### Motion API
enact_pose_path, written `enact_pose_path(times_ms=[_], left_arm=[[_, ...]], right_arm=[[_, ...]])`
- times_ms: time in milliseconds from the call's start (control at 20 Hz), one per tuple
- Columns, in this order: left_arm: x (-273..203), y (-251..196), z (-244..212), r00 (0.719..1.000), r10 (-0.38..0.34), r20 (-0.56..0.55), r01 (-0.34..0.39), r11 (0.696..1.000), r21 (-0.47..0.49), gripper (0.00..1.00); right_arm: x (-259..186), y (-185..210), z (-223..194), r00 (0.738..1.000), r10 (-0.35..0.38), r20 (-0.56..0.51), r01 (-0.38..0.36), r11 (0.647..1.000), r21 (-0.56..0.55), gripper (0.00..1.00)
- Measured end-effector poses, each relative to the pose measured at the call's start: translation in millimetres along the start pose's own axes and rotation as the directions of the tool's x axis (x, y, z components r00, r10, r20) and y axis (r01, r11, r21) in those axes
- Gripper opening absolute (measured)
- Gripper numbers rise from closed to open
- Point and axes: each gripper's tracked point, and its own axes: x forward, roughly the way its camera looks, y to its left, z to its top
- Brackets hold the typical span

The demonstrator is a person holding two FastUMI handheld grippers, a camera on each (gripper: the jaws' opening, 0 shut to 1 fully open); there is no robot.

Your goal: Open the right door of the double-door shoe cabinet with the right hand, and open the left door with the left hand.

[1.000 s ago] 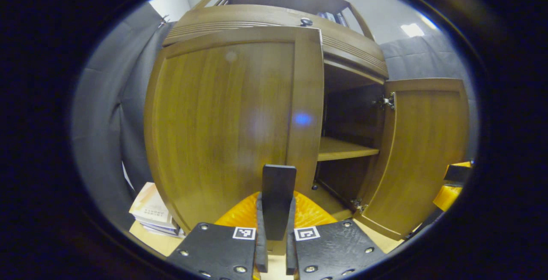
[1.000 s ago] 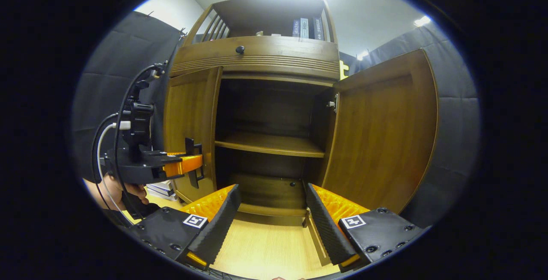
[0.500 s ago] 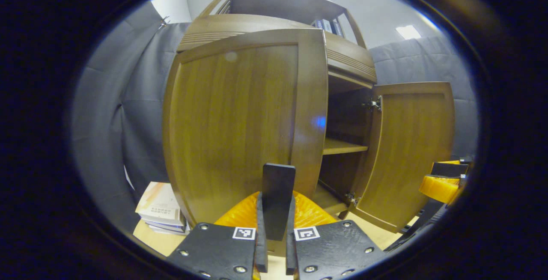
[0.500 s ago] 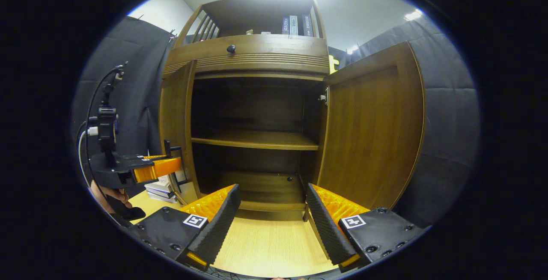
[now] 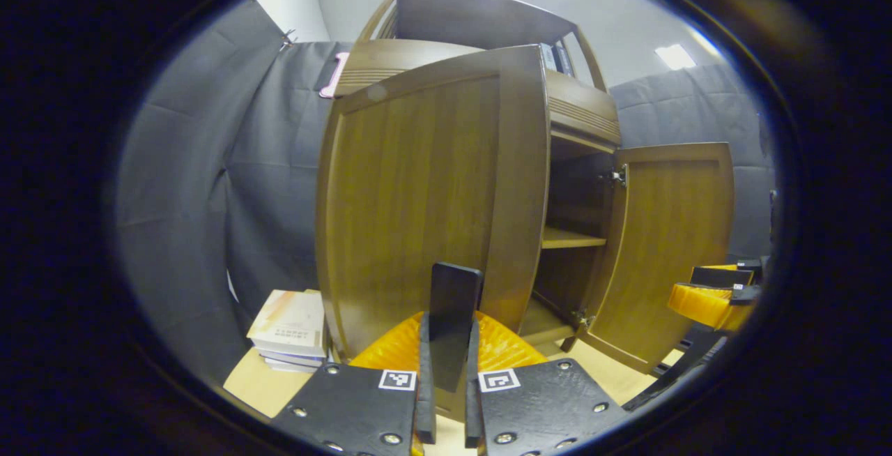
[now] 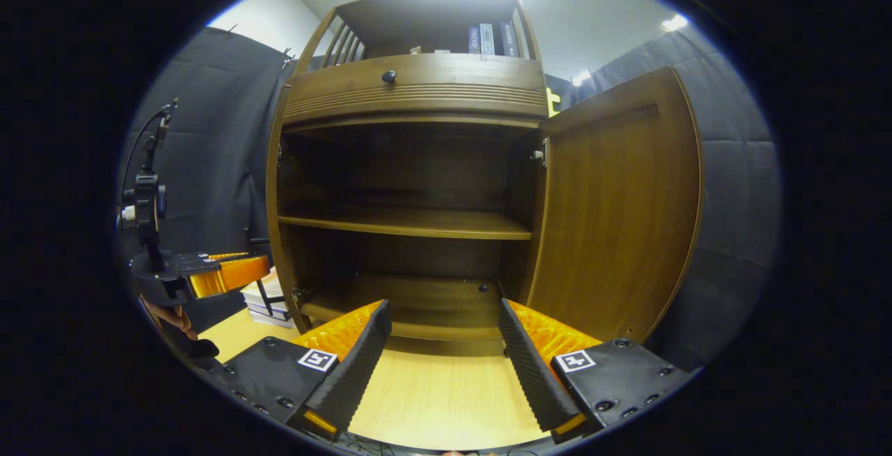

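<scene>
**Both doors swung wide**

Left gripper low, level, fingers clamped on the black handle of the left door; door stands well out from the shoe cabinet; right gripper hangs before the open shelves, fingers apart, touching nothing; right door fully open; books on tabletop.

— What carries everything?
— A pale wood-grain floor, running out ahead of the jaws.
— What stands on it?
— The brown wooden double-door shoe cabinet straight ahead, and a stack of pale paperback books ahead-left, just beside the cabinet.
</scene>
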Motion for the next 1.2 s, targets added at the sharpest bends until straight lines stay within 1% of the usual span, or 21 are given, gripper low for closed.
enact_pose_path(times_ms=[200, 250, 500, 550, 600, 850, 900, 950, 1000, 1100, 1200], left_arm=[[-24, 24, -4, 0.999, 0.038, 0.011, -0.038, 0.999, 0.008, 0.19], [-28, 29, -4, 0.999, 0.044, 0.015, -0.044, 0.999, 0.007, 0.18], [-47, 50, -2, 0.999, 0.049, 0.024, -0.049, 0.999, 0.002, 0.19], [-50, 55, -1, 0.998, 0.051, 0.026, -0.051, 0.999, -0.001, 0.17], [-55, 59, -1, 0.998, 0.054, 0.027, -0.054, 0.999, -0.006, 0.19], [-72, 88, 3, 0.997, 0.051, 0.052, -0.05, 0.999, -0.017, 0.19], [-76, 96, 2, 0.997, 0.056, 0.055, -0.055, 0.998, -0.021, 0.19], [-79, 105, 2, 0.996, 0.066, 0.057, -0.065, 0.998, -0.028, 0.15], [-83, 114, 3, 0.995, 0.079, 0.063, -0.076, 0.996, -0.035, 0.18], [-87, 134, 6, 0.993, 0.091, 0.078, -0.089, 0.995, -0.037, 0.18], [-93, 149, 11, 0.992, 0.072, 0.105, -0.07, 0.997, -0.024, 0.18]], right_arm=[[0, 8, 0, 1.0, 0.031, -0.001, -0.031, 0.999, 0.013, 0.98], [0, 9, -1, 0.999, 0.037, 0.001, -0.037, 0.999, 0.012, 0.98], [3, 19, -2, 0.997, 0.079, -0.005, -0.079, 0.997, 0.016, 0.97], [4, 20, -1, 0.996, 0.086, -0.004, -0.086, 0.996, 0.015, 0.97], [5, 21, -2, 0.996, 0.093, -0.005, -0.093, 0.996, 0.015, 0.97], [6, 30, -2, 0.992, 0.123, -0.014, -0.122, 0.992, 0.03, 0.98], [6, 31, -2, 0.992, 0.127, -0.016, -0.127, 0.991, 0.031, 0.97], [7, 31, -3, 0.991, 0.129, -0.017, -0.129, 0.991, 0.029, 0.97], [7, 30, -2, 0.992, 0.128, -0.017, -0.128, 0.991, 0.026, 0.98], [8, 27, -1, 0.992, 0.122, -0.021, -0.121, 0.992, 0.022, 0.97], [7, 26, -2, 0.993, 0.114, -0.025, -0.113, 0.993, 0.021, 0.98]])
